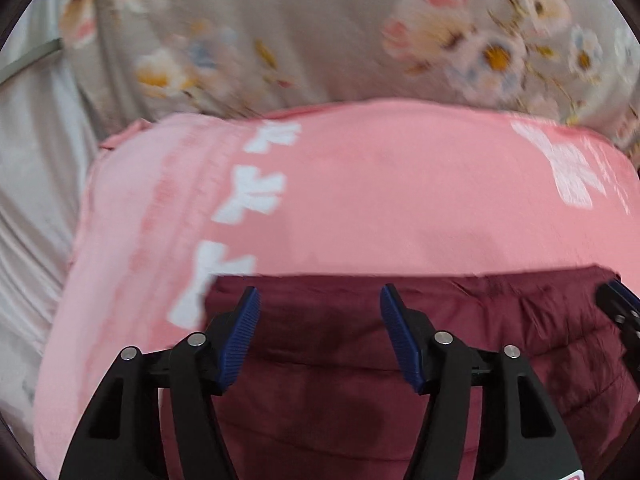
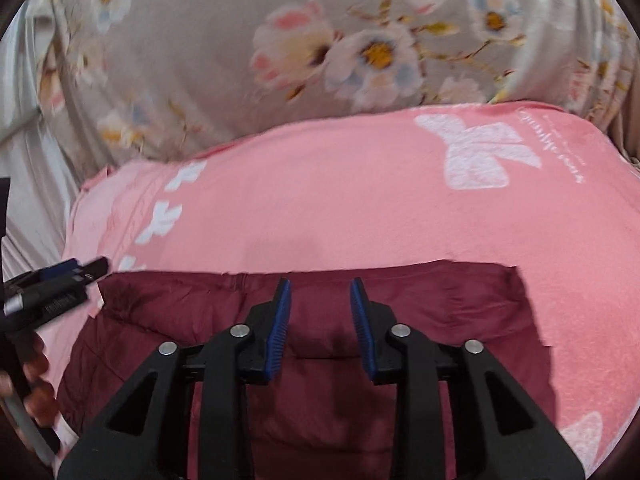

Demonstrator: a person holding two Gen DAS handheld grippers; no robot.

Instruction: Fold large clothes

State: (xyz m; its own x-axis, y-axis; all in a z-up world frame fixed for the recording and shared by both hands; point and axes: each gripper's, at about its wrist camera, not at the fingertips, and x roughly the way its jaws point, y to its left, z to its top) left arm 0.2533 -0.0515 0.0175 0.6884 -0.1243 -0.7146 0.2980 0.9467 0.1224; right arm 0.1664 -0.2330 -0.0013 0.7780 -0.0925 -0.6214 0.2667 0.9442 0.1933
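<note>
A maroon quilted garment [image 1: 352,360] lies folded on a pink blanket [image 1: 360,184] with white bow prints. It also shows in the right wrist view [image 2: 320,320]. My left gripper [image 1: 320,300] is open and empty, hovering over the garment's left part near its far edge. My right gripper [image 2: 320,292] is open with a narrower gap, empty, over the garment's middle near its far edge. The right gripper's tip [image 1: 616,308] shows at the right edge of the left wrist view. The left gripper [image 2: 60,280] shows at the left of the right wrist view.
A grey floral bedsheet [image 2: 240,60] lies beyond the pink blanket [image 2: 360,200]. Pale wrinkled fabric [image 1: 32,200] lies to the left. A hand [image 2: 36,380] holds the left gripper's handle.
</note>
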